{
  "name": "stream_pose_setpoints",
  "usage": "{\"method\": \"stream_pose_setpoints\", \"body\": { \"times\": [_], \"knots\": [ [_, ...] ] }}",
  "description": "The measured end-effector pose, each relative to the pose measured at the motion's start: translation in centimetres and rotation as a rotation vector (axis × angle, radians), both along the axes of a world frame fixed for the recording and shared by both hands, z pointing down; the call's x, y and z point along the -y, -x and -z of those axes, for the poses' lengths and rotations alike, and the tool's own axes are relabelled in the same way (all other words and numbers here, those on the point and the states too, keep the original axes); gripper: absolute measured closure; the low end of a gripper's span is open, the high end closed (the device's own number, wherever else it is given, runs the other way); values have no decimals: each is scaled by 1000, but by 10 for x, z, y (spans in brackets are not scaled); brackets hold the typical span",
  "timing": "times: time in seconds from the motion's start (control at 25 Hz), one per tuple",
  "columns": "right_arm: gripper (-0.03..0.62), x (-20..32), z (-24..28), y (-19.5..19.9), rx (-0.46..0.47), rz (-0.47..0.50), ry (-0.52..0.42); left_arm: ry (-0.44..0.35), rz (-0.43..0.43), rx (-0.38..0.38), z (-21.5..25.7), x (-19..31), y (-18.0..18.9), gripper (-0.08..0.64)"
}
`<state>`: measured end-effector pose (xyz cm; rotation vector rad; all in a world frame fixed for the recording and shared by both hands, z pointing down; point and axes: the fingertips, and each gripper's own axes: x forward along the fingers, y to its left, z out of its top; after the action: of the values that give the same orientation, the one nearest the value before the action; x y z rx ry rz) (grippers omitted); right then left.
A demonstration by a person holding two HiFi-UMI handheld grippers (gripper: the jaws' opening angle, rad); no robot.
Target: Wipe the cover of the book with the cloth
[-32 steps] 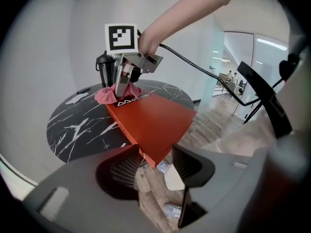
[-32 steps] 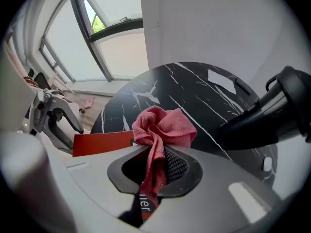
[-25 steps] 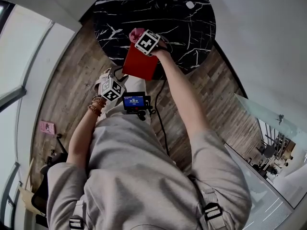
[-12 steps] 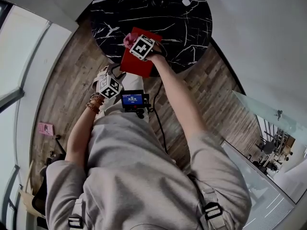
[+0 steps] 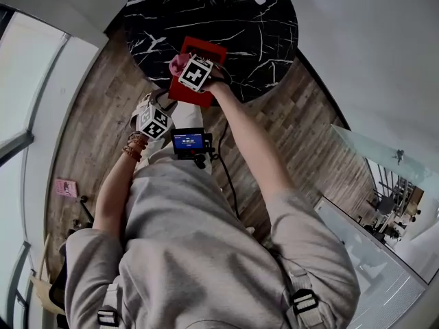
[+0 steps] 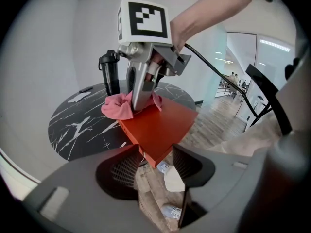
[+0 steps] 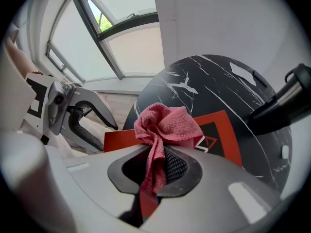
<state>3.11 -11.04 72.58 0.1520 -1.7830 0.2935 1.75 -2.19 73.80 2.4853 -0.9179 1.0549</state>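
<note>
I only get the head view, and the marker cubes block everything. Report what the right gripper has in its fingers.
Observer: The right gripper has its fingers shut on a pink cloth, which is bunched on the red book.
Operator: Now give me the left gripper.
Observer: The left gripper has its fingers apart. The book's overhanging corner sits between them, with a gap showing on one side.
Operator: List anything else near the book.
Observer: A black bottle stands upright on the table beyond the book.
</note>
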Motion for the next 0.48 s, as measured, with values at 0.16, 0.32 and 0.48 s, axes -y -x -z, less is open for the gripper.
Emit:
{"method": "stream_pose_setpoints", "body": {
  "times": [0.16,0.32,0.48],
  "knots": [
    [537,-13,-1,3,6,10,6,6,8,0,-1,0,0,342],
    [537,-25,-2,4,9,7,15,10,9,0,-3,0,0,344],
    [537,-36,-2,7,12,-2,24,12,0,6,-3,1,0,345]
  ]
}}
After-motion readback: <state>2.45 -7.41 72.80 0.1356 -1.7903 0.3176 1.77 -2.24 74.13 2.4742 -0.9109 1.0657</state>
